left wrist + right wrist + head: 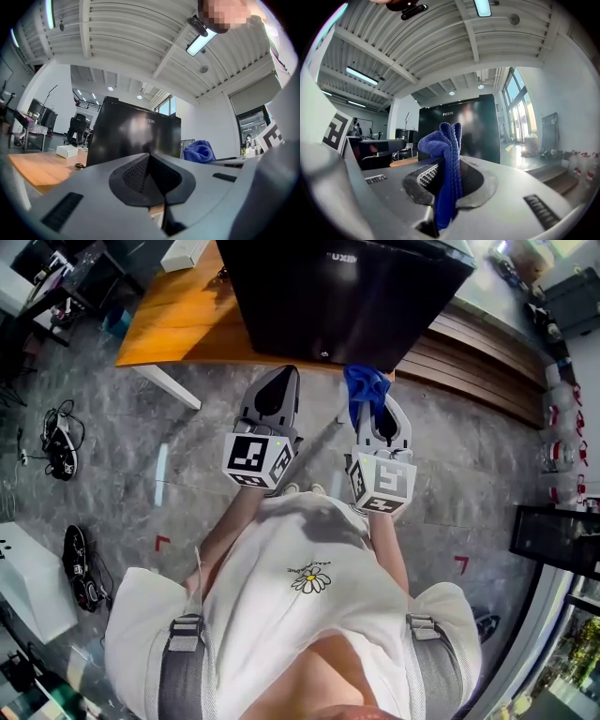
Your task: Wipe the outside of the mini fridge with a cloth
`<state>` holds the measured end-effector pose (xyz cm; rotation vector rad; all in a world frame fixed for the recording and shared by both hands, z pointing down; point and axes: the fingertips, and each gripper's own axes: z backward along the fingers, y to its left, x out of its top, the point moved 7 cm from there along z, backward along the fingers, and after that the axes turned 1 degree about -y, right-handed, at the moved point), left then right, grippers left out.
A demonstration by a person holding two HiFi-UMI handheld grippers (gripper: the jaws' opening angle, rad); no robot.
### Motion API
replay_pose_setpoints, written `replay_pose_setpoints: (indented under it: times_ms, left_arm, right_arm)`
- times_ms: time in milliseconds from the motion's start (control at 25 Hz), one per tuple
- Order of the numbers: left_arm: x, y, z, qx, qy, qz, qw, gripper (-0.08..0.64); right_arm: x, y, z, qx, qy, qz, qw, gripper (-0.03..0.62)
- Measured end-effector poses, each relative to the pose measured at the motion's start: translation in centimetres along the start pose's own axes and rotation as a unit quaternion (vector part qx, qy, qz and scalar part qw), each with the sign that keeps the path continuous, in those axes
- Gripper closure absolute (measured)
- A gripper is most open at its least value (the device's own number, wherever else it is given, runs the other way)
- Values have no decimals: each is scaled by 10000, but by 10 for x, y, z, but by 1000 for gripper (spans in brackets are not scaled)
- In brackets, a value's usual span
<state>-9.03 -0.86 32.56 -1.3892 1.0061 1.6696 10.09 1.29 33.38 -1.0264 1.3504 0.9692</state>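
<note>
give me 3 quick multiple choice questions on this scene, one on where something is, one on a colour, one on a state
1. Where does the mini fridge stand?
A. on the floor
B. on the wooden table
C. on a chair

2. What colour is the cloth?
A. white
B. red
C. blue

3. How do the jaws of the left gripper stand?
A. shut, with nothing between them
B. wide apart
C. shut on the cloth

Answers:
1 B: the head view shows its black body resting on the tabletop.
2 C: it shows blue in all three views.
3 A: the left gripper view shows the pads meeting with nothing between them. The cloth is clamped in the right gripper.
</note>
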Motion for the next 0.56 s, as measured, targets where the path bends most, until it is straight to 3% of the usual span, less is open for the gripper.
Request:
replay_pose_setpoints:
  times_ms: [560]
  left_arm:
    - [-9,1,17,27,-18,105,9999,555]
  right_arm:
    - [-6,4,15,-8,-15,-167,9999,530]
